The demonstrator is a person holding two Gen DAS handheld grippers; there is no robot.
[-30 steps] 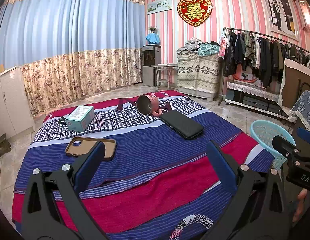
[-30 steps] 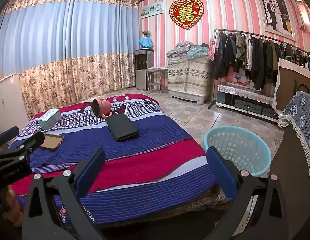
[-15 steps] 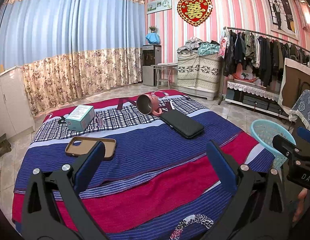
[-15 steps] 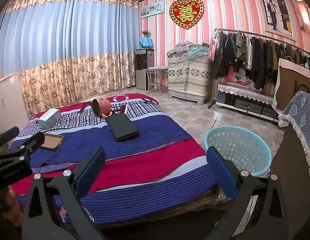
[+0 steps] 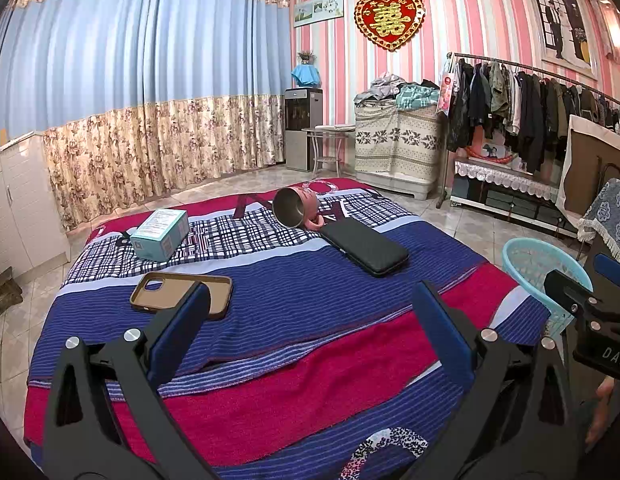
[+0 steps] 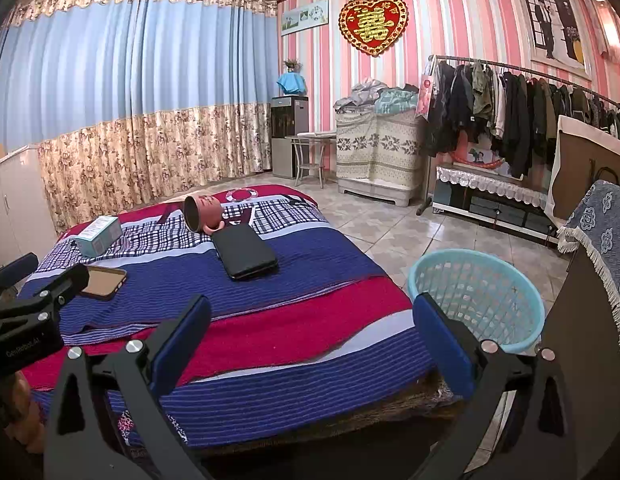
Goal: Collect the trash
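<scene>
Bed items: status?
Left gripper open, empty. Right gripper open, empty. Box, cup untouched on bed. Basket beside bed, path clear.

At 12 o'clock on your striped wall, the red heart plaque (image 5: pixel 390 16) carries a gold double-happiness character, 囍. At 3 o'clock in your left wrist view, the right tongs (image 5: pixel 602 354) show the white letters "DAS", cut off at the edge. At 9 o'clock in your right wrist view, the left tongs (image 6: pixel 23 350) bear small white lettering, too blurred to read. Print on the teal box (image 5: pixel 161 234) is also unreadable.
</scene>
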